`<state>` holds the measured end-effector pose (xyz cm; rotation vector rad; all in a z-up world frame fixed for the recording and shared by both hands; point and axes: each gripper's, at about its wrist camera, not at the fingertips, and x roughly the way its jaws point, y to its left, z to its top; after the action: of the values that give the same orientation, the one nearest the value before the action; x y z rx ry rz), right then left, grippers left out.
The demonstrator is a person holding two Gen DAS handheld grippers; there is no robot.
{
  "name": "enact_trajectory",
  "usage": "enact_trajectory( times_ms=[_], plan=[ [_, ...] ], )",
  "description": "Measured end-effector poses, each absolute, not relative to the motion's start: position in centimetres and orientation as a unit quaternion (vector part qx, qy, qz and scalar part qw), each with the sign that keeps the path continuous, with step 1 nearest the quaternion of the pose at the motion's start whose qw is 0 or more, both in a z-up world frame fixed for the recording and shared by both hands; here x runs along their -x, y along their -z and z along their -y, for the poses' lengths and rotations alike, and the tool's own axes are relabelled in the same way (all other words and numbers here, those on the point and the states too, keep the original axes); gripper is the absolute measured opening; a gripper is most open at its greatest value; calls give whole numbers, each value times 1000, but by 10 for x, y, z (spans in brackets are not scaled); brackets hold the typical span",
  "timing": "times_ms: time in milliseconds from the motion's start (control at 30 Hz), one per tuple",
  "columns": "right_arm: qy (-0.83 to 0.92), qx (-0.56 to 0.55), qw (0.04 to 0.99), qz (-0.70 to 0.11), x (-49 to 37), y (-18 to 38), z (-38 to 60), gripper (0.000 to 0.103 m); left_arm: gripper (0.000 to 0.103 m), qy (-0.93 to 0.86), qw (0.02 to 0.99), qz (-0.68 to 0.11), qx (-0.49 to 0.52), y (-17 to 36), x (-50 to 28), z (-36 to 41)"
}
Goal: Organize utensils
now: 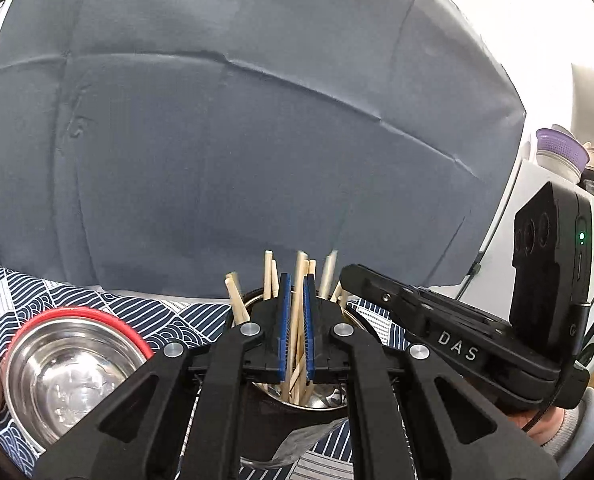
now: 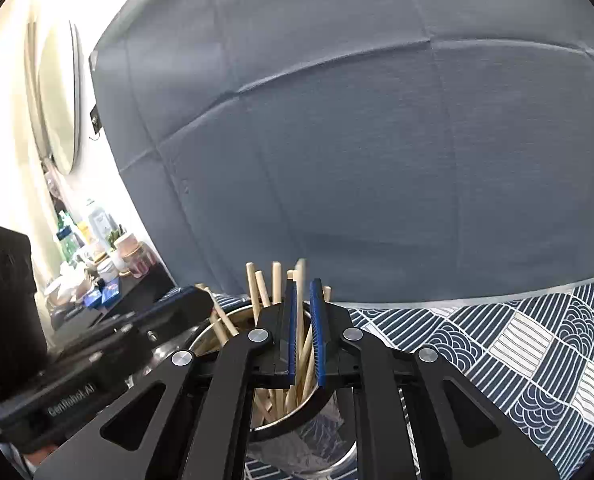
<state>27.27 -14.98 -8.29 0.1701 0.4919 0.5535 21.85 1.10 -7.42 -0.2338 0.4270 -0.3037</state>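
Both hand-held grippers were recorded over one steel utensil cup (image 1: 317, 400) standing on the desk, on a navy patterned cloth (image 1: 109, 300). The cup was filled with wooden chopsticks (image 1: 271, 272) leaning in several directions, their upper ends fanned above the rim.

Left hand-held gripper (image 1: 295, 280): blue pads (image 1: 284, 320) were seen close together, with a narrow gap. One chopstick ran up through that gap. Whether the pads pressed on it could not be told.

Right hand-held gripper (image 2: 305, 284): blue pads (image 2: 293, 328) were likewise set narrowly apart, directly above the cup (image 2: 233, 320). Chopsticks (image 2: 253, 284) were seen through the gap; contact could not be confirmed, so its grip state could not be told either.

The two tools were noted just beside each other, the right one's black body crossing the right of the left wrist view, the left one's body crossing the left of the right wrist view.

A steel bowl with a red rim (image 1: 73, 364) was noted on the cloth, near the cup, on the left of the left wrist view. A grey sheet (image 1: 237, 140) hung behind the desk's far edge.
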Motion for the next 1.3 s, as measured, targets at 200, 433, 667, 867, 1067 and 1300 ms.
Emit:
enact_trajectory(
  times_ms=[200, 433, 667, 867, 1067, 1300],
  plan=[
    [-235, -55, 945, -222, -259, 70, 156, 36, 34, 133, 964, -205, 109, 64, -208, -19],
    [-214, -41, 948, -230, -243, 61, 159, 79, 61, 117, 963, -219, 103, 59, -191, -24],
    [-201, -36, 948, -243, -211, 62, 172, 89, 96, 83, 973, -198, 89, 55, -155, -26],
    [-179, -28, 953, -244, -172, 63, 192, 92, 97, 64, 974, -204, 75, 48, -123, -29],
    [-173, -20, 955, -239, -124, 62, 207, 93, 97, 72, 973, -215, 49, 42, -89, -23],
    [-179, -4, 950, -254, -83, 55, 206, 95, 97, 70, 970, -232, 15, 42, -49, -11]
  ],
)
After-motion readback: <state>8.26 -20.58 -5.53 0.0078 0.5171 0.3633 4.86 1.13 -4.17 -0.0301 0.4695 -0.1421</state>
